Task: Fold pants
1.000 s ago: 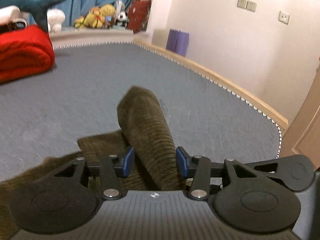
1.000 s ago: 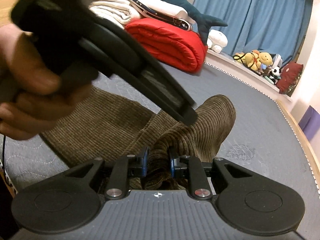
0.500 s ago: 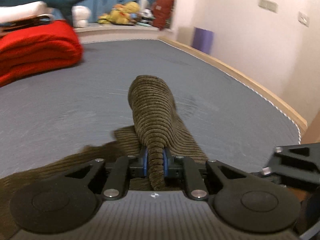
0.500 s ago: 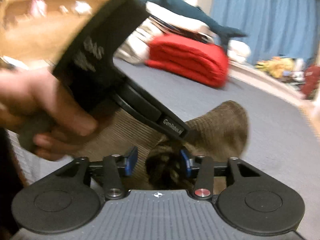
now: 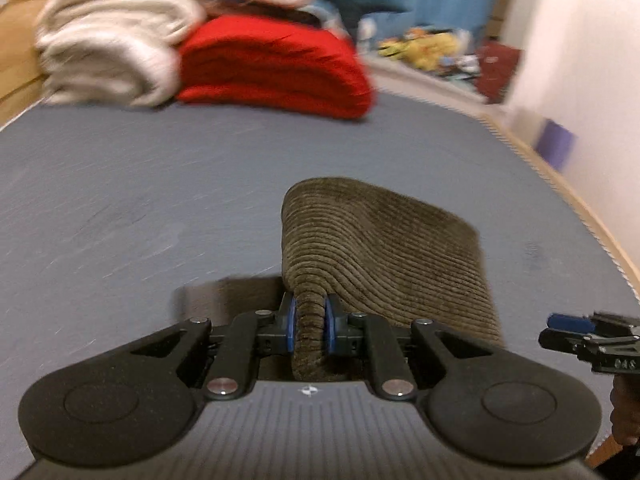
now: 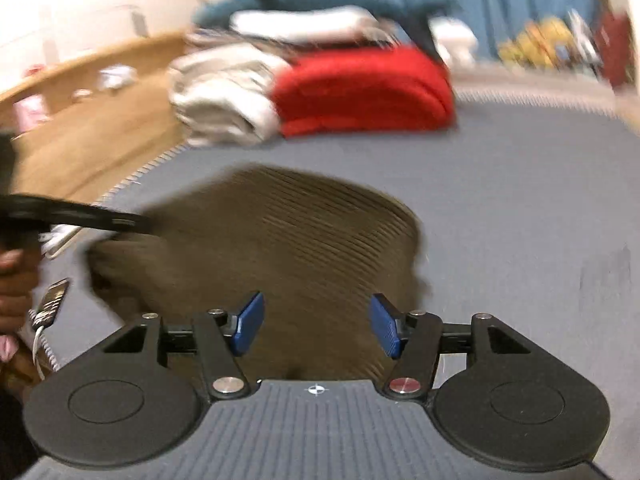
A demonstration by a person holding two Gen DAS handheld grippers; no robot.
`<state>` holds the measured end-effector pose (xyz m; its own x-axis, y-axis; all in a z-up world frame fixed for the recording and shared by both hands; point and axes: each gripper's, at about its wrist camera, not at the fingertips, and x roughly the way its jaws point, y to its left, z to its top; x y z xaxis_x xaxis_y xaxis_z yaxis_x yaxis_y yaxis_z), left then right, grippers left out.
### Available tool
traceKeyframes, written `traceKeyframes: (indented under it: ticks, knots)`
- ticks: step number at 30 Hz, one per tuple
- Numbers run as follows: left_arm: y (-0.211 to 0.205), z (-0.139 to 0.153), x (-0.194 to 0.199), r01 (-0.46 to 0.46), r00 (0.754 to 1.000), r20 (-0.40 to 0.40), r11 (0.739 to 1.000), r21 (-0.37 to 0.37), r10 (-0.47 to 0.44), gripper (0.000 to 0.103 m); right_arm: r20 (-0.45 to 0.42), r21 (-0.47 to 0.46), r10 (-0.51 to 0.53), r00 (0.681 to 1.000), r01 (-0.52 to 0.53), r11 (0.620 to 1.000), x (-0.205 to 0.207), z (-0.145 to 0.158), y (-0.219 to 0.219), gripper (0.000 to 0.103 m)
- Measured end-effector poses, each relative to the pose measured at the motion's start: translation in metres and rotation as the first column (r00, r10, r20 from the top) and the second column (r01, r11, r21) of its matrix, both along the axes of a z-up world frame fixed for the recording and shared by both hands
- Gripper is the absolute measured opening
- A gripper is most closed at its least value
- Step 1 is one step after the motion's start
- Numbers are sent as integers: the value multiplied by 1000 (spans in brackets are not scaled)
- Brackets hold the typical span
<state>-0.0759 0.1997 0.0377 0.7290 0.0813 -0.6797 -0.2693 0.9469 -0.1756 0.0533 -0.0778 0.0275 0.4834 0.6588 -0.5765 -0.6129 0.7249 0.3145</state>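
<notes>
Left gripper (image 5: 308, 322) clenched on a bunched fold of the pants (image 5: 384, 248) above the bed (image 5: 120, 200), right gripper (image 6: 316, 326) opening, nothing pinched: likely to sag crooked.

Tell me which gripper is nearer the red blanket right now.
Cannot tell. Left gripper, shut on the pants, and right gripper, opening above them, both face the red blanket across the mattress.

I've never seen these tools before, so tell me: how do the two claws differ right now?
The left claw is pinched shut on a bunched fold of the brown corduroy pants; the right claw has its blue pads wide apart and opening, gripping nothing, with the pants lying beyond them. Both are the same black tool with blue pads, over the grey bed.
</notes>
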Motion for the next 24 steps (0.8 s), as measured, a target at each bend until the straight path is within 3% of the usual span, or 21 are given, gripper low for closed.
traceKeyframes:
  ticks: [3, 5, 7, 8, 9, 11, 15, 18, 21, 23, 24]
  knots:
    - [28, -17, -4, -63, 994, -89, 998, -17, 62, 16, -156, -12, -53, 986, 52, 999, 23, -29, 13, 64]
    - [37, -17, -7, -95, 991, -92, 995, 42, 98, 17, -240, 1, -68, 968, 70, 998, 29, -45, 20, 65]
    - [49, -14, -7, -106, 991, -73, 994, 25, 108, 43, -275, 1, -90, 957, 94, 996, 35, -55, 26, 69]
    - [54, -15, -6, -110, 991, -72, 994, -4, 109, 65, -290, 6, -95, 952, 101, 995, 39, -60, 30, 72]
    - [58, -17, -3, -106, 992, -75, 994, -34, 103, 77, -315, 14, -94, 944, 104, 994, 44, -65, 34, 75]
    - [64, -27, 0, -106, 990, -97, 992, -72, 99, 83, -347, 9, -109, 932, 120, 993, 52, -74, 40, 76]
    - [91, -56, 18, -159, 978, -161, 972, -172, 131, 88, -416, -7, -152, 897, 165, 986, 70, -92, 44, 80]
    - [107, -81, 26, -153, 969, -229, 956, -249, 95, 92, -435, 0, -131, 891, 145, 989, 72, -97, 47, 80]
    - [107, -91, 32, -98, 971, -239, 947, -307, 23, 92, -453, 12, -66, 889, 80, 997, 72, -100, 56, 80]
    - [100, -93, 38, -61, 967, -253, 963, -264, -8, 93, -440, -2, -46, 897, 50, 999, 70, -101, 60, 76]
    - [96, -94, 40, -46, 965, -261, 971, -236, -17, 93, -431, -4, -37, 902, 39, 999, 70, -101, 62, 68]
